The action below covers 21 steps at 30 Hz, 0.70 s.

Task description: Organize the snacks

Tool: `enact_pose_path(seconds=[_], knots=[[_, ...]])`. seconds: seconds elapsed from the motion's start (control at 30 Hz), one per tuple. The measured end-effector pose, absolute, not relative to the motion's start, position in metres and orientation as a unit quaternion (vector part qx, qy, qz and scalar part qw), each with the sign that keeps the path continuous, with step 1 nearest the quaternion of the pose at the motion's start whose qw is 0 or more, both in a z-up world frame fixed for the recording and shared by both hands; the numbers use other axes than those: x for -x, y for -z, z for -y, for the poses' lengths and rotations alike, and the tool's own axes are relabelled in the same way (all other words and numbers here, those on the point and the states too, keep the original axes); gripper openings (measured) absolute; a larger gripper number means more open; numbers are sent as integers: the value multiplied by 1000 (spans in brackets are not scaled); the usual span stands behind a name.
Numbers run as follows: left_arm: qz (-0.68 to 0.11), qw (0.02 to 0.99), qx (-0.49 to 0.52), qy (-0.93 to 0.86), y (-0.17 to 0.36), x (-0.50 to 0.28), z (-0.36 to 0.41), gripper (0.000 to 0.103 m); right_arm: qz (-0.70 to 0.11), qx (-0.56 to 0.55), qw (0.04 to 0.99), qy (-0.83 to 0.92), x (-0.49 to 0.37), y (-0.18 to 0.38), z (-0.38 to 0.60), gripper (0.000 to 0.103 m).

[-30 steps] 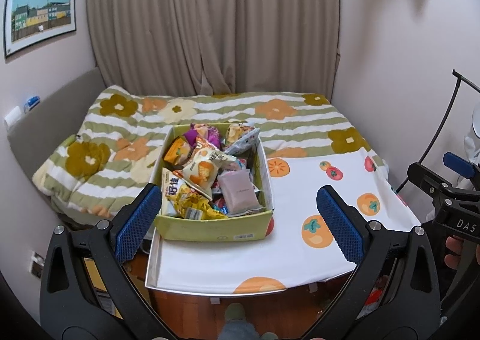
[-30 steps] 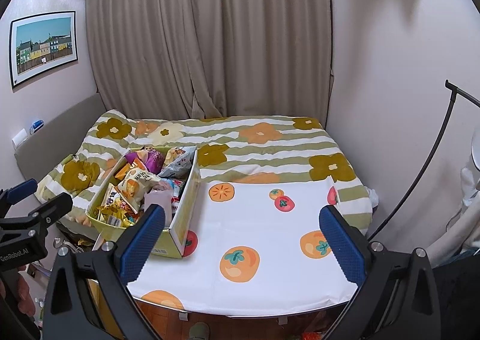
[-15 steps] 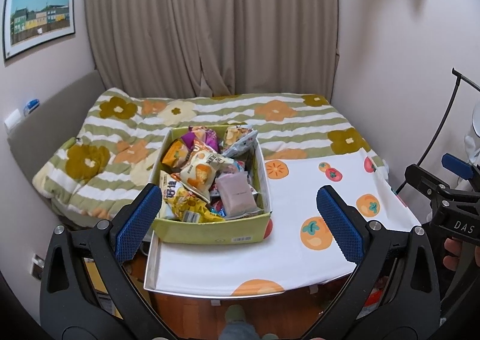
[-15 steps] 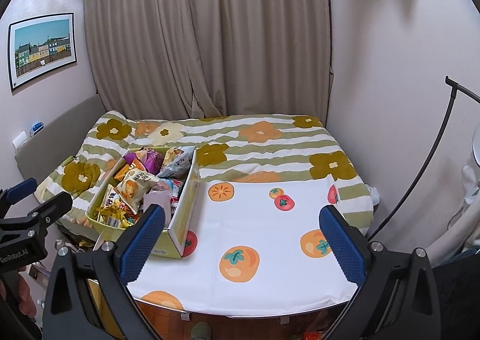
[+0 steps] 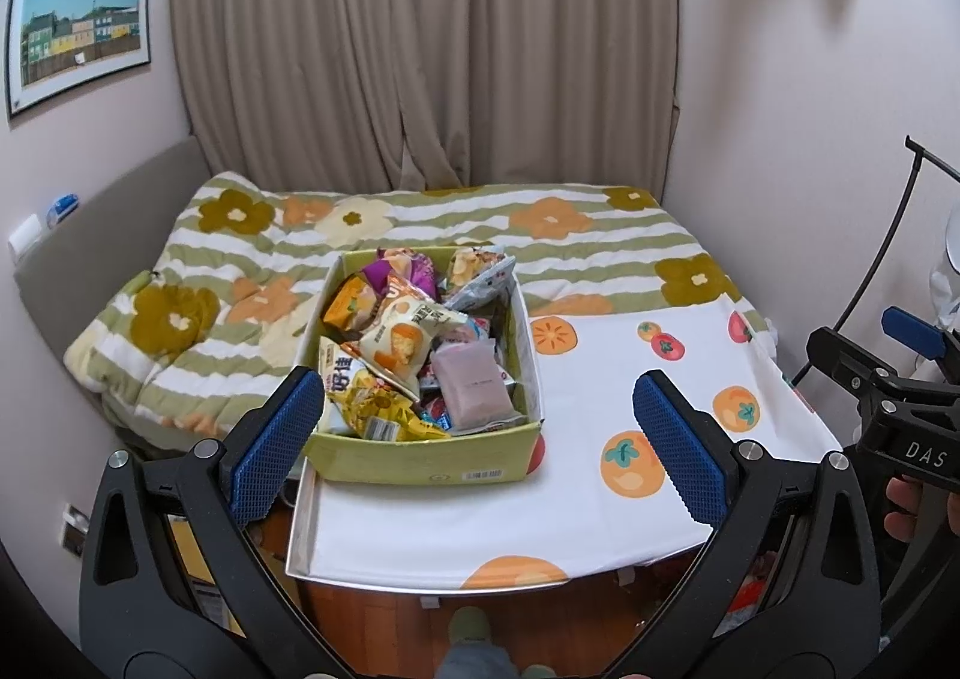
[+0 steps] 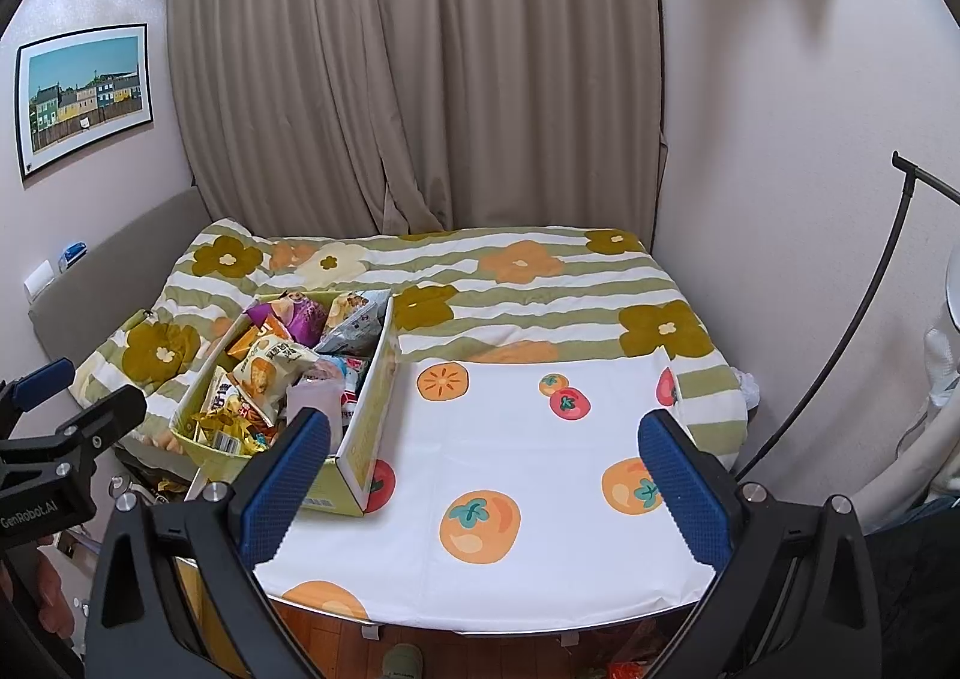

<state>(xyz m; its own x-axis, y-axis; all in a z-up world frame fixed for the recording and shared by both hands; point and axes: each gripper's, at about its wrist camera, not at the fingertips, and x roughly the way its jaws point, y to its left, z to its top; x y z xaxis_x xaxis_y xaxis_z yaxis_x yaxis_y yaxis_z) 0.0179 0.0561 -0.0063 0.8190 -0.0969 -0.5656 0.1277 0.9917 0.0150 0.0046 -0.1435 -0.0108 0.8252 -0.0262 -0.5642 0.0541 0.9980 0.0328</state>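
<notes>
A green cardboard box (image 5: 420, 460) full of snack packets stands on the left part of a table with a white persimmon-print cloth (image 5: 600, 499). Inside lie a pink packet (image 5: 474, 385), a yellow packet (image 5: 372, 409) and an orange-and-white chip bag (image 5: 402, 337). The box also shows in the right wrist view (image 6: 360, 439). My left gripper (image 5: 474, 439) is open and empty, held back from the box. My right gripper (image 6: 486, 475) is open and empty above the cloth (image 6: 510, 469), to the right of the box.
A bed with a green striped flower blanket (image 5: 540, 235) lies behind the table, with curtains (image 5: 420, 49) beyond. A wall is close on the right. A black stand pole (image 6: 840, 349) leans at the right. Wooden floor shows below the table's front edge.
Both views have shifted only slightly; the box sits a little higher in the left wrist view. Both grippers stay open and empty.
</notes>
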Motion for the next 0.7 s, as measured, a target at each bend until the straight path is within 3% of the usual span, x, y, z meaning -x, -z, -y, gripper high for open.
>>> enact_pose_path(seconds=[0.7], knots=[[-294,954,-21,52,8,-16,-54,102,-294,-26,955,22,-5,11,143,102]])
